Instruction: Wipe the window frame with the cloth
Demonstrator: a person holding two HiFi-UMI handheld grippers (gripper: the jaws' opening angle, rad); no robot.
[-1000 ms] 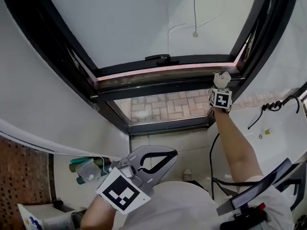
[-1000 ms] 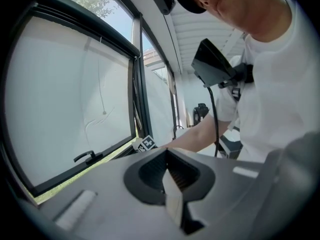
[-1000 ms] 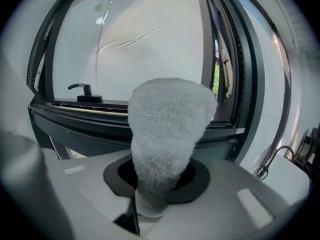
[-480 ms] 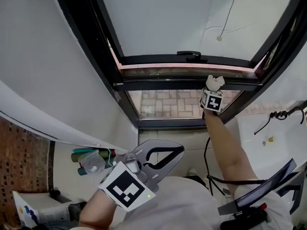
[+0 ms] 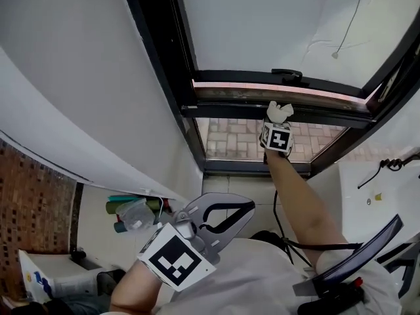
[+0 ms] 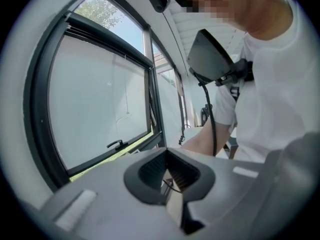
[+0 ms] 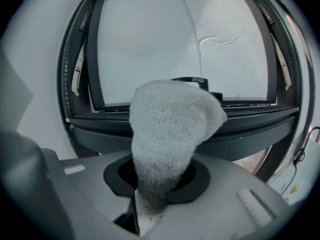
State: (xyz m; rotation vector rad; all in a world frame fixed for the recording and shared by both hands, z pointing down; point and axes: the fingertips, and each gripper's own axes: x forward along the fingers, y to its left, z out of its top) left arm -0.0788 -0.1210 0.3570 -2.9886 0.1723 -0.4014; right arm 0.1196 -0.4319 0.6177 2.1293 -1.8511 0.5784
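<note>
Cloth (image 7: 170,124) clamped in right gripper (image 5: 277,122), at window frame (image 5: 223,109); left gripper (image 6: 166,154) closed, empty

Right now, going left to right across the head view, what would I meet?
Brown small-tiled wall patch → green and teal rolls → grey left gripper, shut and empty → white fluffy cloth held in the right gripper → black hooked cord.
</note>
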